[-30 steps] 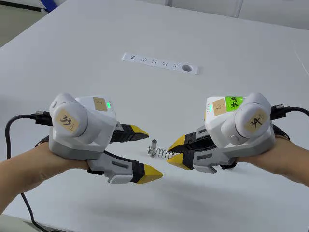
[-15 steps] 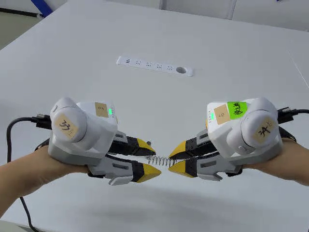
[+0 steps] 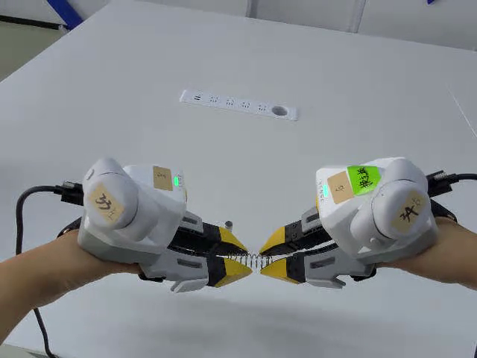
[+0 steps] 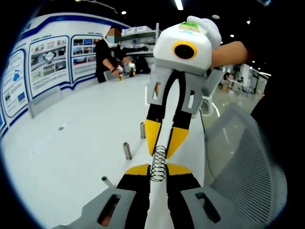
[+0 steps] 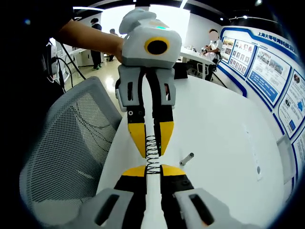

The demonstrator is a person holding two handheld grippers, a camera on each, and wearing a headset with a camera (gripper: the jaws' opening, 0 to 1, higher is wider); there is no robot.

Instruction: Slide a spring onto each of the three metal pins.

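The spring (image 3: 252,260) hangs in the air over the near part of the counter (image 3: 149,112), caught at both ends. The left tongs (image 3: 235,257) are closed on its left end and the right tongs (image 3: 271,257) on its right end, each pair nearly shut with just the coil between its yellow tips. Gripping both ends looks like a way to keep so light and floppy a coil straight, either to pass it across or to aim its open end. Whether anything already runs inside it I cannot tell.

Just beyond the left tongs a bare pin (image 3: 229,224) sits on the counter, close enough to be the likely target. In the left gripper view a nearer sprung pin (image 4: 127,150) and a farther sprung pin (image 4: 142,130) stand well off, both apparently already wearing coils, which would make this spring the last.

Each gripper body carries tan stickers with handwritten marks, perhaps "33" on the left and "34" on the right, though I am not sure of either. The right one also has a green sticker whose characters I cannot read. The power strip (image 3: 238,103) far across the counter shows no legible marking, and the blue-headed wall posters (image 4: 43,57) have text too small to read
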